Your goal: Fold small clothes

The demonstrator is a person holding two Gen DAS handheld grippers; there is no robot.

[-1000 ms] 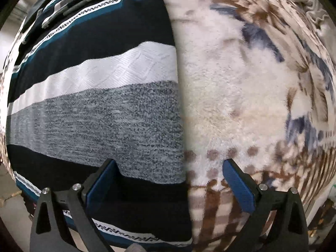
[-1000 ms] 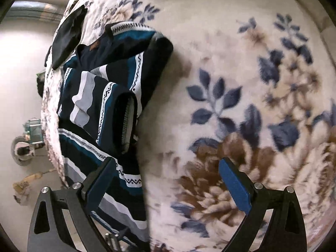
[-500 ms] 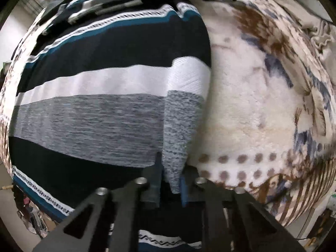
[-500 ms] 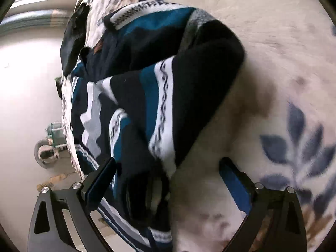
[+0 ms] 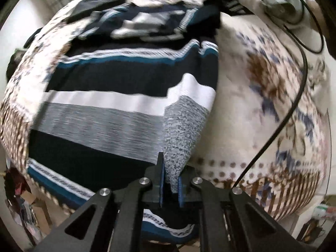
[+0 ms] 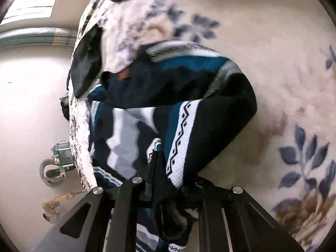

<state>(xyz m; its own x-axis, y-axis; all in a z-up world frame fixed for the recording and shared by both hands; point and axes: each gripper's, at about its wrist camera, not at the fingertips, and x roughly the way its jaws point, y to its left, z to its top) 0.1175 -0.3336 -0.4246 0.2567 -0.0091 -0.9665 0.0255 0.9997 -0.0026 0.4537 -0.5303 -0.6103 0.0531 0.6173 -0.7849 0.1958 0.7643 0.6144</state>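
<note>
While pinching sweater (image 5: 126,121), grippers (both) lift.

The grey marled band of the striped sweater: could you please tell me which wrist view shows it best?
The left wrist view: the grey marled band runs across the striped sweater, its edge pinched in the left gripper. The right wrist view shows only bunched folds, with blurred grey patches, in the right gripper.

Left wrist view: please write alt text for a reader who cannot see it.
The left gripper is shut on the grey edge of a striped sweater, lifting it into a peak. The sweater lies on a floral blanket, and a black cable crosses the blanket on the right.
</note>
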